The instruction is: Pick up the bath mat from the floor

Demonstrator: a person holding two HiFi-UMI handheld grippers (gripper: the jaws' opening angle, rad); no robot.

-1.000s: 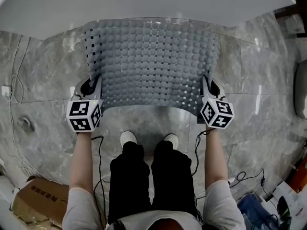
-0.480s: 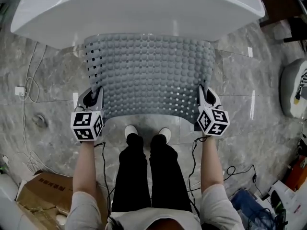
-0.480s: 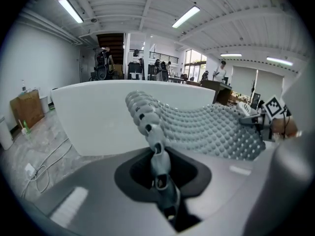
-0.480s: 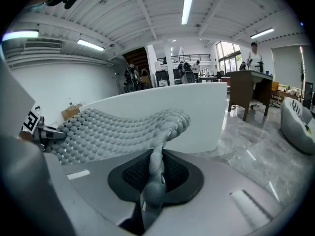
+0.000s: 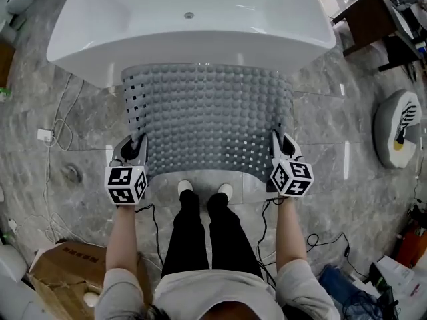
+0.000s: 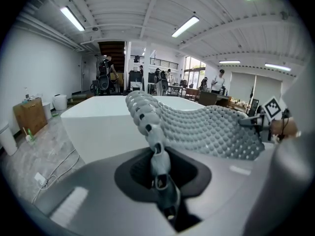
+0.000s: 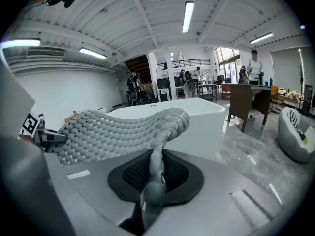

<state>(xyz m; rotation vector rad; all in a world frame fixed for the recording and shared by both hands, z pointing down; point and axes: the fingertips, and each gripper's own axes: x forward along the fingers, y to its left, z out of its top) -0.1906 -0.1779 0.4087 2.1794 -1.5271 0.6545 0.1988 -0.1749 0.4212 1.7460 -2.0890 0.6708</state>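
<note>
The grey bubbled bath mat [image 5: 207, 119] hangs spread out in the air between my two grippers, in front of the white bathtub [image 5: 190, 25]. My left gripper [image 5: 138, 145] is shut on the mat's near left corner, and the left gripper view shows the mat's edge [image 6: 147, 119] pinched between its jaws. At the near right corner my right gripper [image 5: 275, 141] is shut on the mat as well, its edge [image 7: 158, 166] clamped in the jaws. The mat's far edge reaches toward the tub's side.
Grey marble floor [image 5: 340, 159] lies all around. My shoes [image 5: 203, 190] stand just under the mat's near edge. A cardboard box [image 5: 57, 275] sits at lower left, a wall socket with cables [image 5: 45, 137] at left, a round white seat [image 5: 397, 125] at right.
The head view has risen, taking in more of the bathtub. The mat stays gripped by both corners and looks further off the floor.
</note>
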